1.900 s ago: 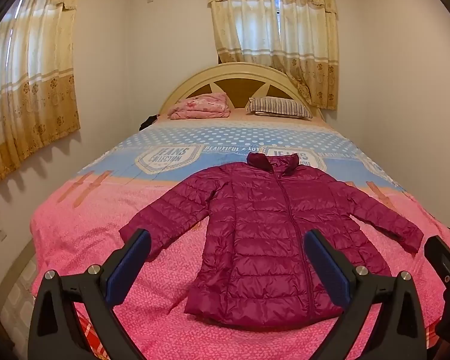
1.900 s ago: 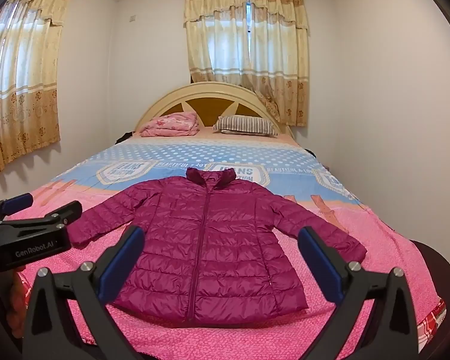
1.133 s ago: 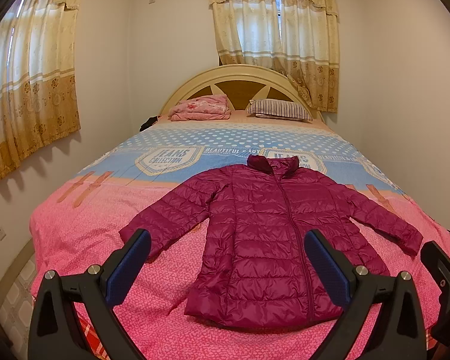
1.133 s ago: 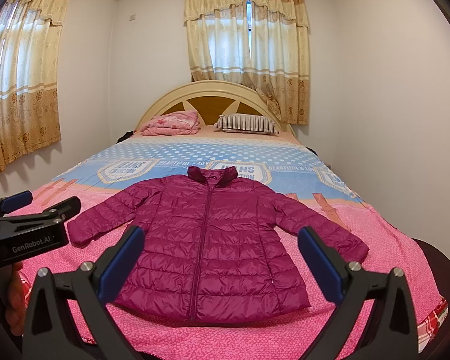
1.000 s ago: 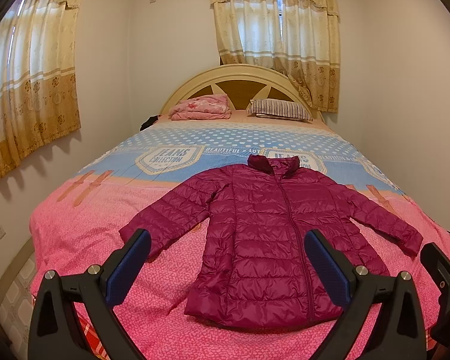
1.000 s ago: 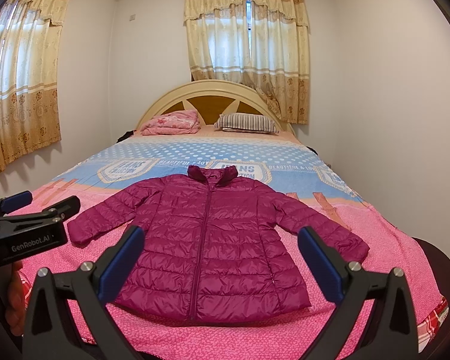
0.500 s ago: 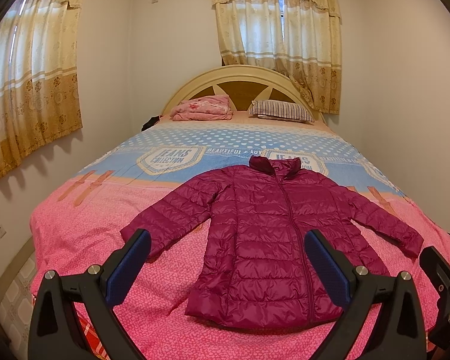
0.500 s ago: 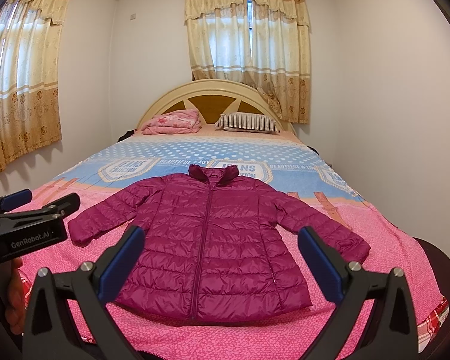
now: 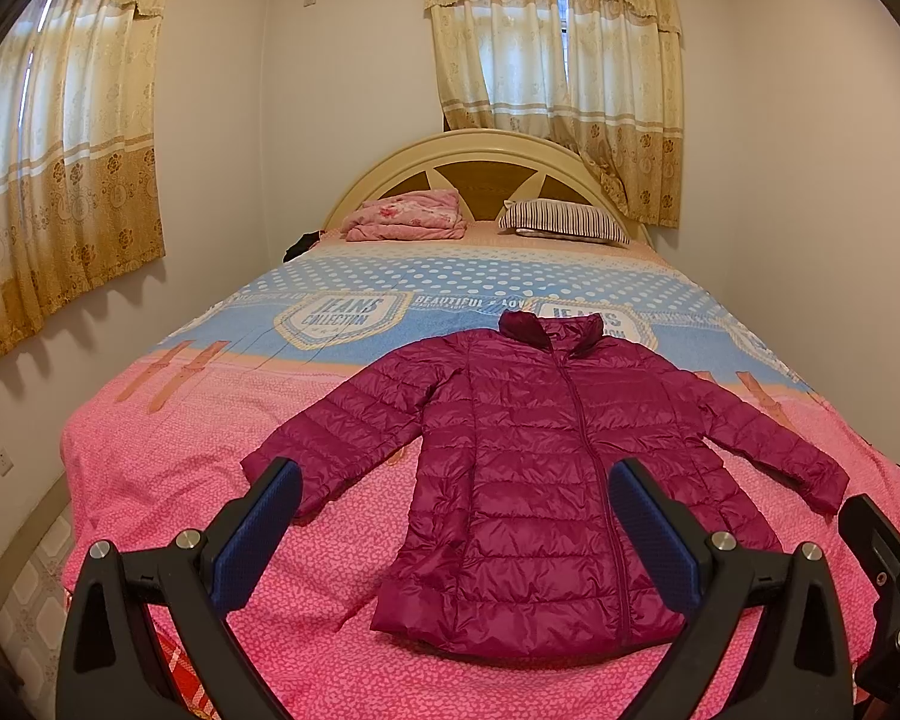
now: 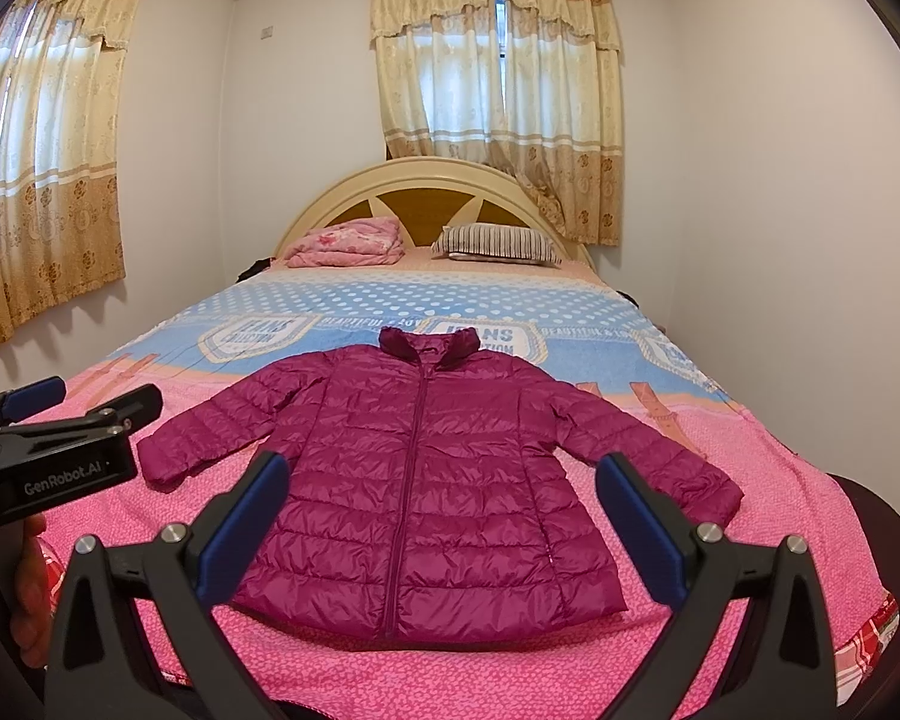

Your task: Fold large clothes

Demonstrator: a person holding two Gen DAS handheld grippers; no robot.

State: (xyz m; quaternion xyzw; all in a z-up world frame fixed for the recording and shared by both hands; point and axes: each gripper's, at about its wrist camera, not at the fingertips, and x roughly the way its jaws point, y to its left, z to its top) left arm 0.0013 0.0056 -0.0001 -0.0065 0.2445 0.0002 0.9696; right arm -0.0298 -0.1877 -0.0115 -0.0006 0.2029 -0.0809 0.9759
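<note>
The jacket lies flat, front up and zipped, on the near pink part of the bed, collar toward the headboard and hem toward the foot end. Both sleeves spread out and down from the jacket's shoulders. Nothing about the jacket has changed over the last two seconds: same spread, same creases, no fold started. The only difference is a very slight drift of both cameras, so that the jacket sits a touch differently in the frames.

The left gripper hovers short of the jacket's hem with its jaws wide apart and nothing between them. The right gripper hangs likewise off the hem, jaws spread and empty. In the right wrist view the left gripper appears side-on near the jacket's left sleeve cuff, though how close it is to the cloth is hard to judge through the fisheye.

For the task this means folding has not yet begun; the pause reads as lining up. A likely first step is taking a sleeve or side edge and bringing it across the jacket's zip line. The puffy, slick fabric may spring back or slide.
</note>
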